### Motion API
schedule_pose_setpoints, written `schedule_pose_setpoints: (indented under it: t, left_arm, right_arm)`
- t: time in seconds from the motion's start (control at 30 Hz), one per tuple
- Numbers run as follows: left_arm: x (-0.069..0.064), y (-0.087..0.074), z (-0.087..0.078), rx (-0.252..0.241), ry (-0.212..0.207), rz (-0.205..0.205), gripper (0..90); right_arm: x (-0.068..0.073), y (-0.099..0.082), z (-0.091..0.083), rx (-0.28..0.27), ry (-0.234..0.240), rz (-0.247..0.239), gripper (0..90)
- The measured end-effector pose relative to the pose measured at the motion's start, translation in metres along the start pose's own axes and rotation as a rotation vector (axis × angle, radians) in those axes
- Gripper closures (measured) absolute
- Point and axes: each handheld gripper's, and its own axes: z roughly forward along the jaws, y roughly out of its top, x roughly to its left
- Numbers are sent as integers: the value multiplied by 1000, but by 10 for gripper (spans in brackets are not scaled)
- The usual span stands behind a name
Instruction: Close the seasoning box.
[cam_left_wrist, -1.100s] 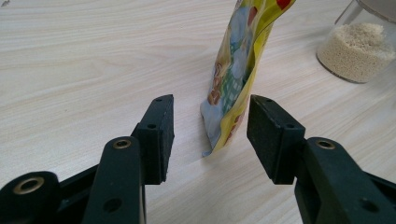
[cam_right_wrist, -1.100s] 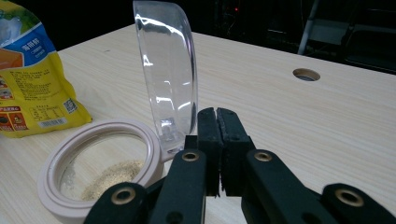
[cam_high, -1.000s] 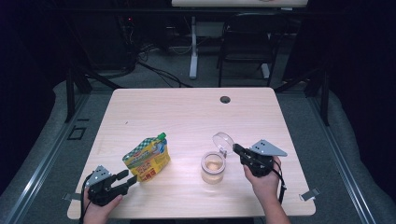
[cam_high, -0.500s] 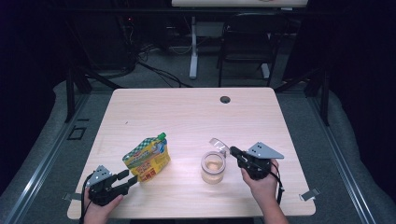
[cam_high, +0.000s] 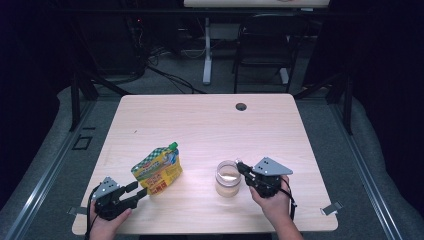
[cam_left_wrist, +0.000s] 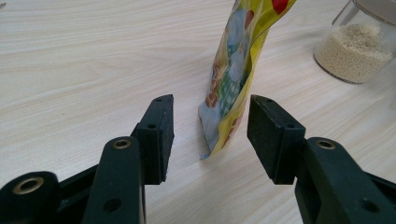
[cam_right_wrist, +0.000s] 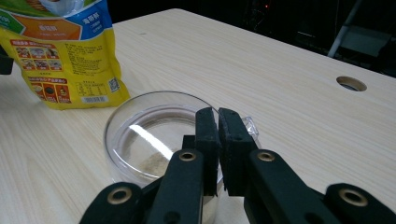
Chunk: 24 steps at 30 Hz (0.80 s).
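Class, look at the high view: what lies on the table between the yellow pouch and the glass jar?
Nothing: between the yellow pouch and the glass jar the table is bare wood, as the high view shows.

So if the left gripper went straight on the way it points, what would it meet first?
Most likely the yellow pouch: it stands just beyond the left gripper, whose open fingers frame its bottom edge without touching it. The grain jar sits farther off to one side.

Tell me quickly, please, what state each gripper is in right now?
Left gripper: open, jaws either side of the pouch, not pressing.
Right gripper: shut on the jar's lid.
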Motion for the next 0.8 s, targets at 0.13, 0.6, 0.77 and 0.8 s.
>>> schedule_pose_setpoints:
  t: [0.13, 0.6, 0.77, 0.8]
  left_arm:
    - [0, 0, 0, -2, 1, -1, 512]
    - [2, 2, -2, -13, 0, -3, 512]
    - [3, 3, -3, -16, -6, -2, 513]
    - [4, 3, -3, -16, -7, -1, 514]
  right_arm:
    - [2, 0, -1, 1, 3, -4, 866]
    - [5, 2, -6, -11, 19, -5, 850]
    - [7, 4, -6, -6, 22, -5, 842]
    - [7, 5, -6, -8, 22, 1, 836]
